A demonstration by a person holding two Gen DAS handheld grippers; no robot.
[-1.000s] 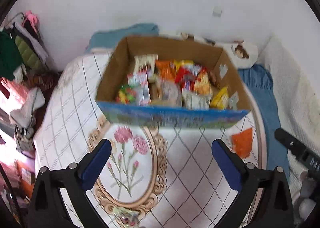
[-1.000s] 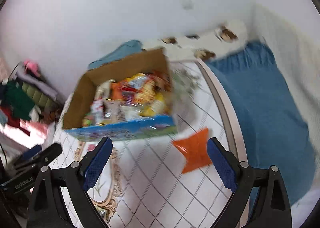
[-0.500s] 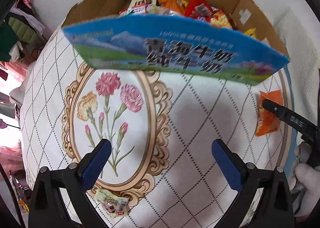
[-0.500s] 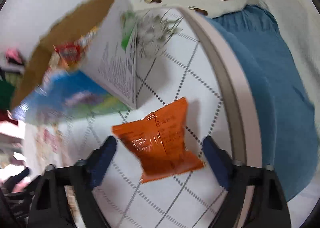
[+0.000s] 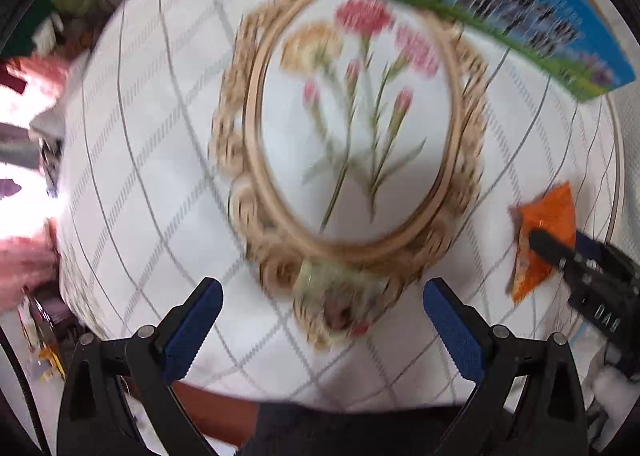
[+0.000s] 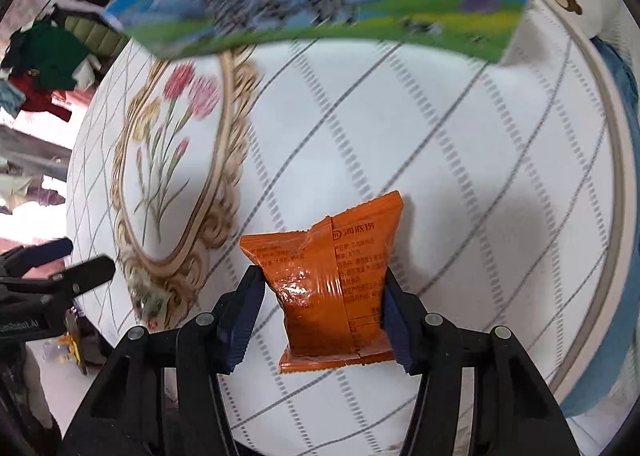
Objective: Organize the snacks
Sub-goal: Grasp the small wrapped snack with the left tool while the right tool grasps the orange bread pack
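An orange snack packet (image 6: pixel 332 284) lies on the round table (image 6: pixel 440 160). My right gripper (image 6: pixel 322 308) straddles it, a blue pad close against each side; whether they squeeze it I cannot tell. The packet also shows in the left wrist view (image 5: pixel 546 232), with the right gripper's fingers over it. A small pale snack packet (image 5: pixel 340 296) lies at the near edge of the gold floral oval. My left gripper (image 5: pixel 324 320) is open and empty just above and before it. The blue and green snack box (image 6: pixel 320 0) stands at the far side of the table; its inside is hidden.
The tablecloth is white with a grey diamond grid. A pile of clothes (image 6: pixel 52 56) lies off the left edge. Blue fabric (image 6: pixel 624 128) and a bear-print cloth (image 6: pixel 568 0) lie beyond the right edge. The table's near edge is right below both grippers.
Both grippers have dropped low toward the table. The right one has moved over the orange packet and narrowed around it. The left one has swung down toward the small pale packet.
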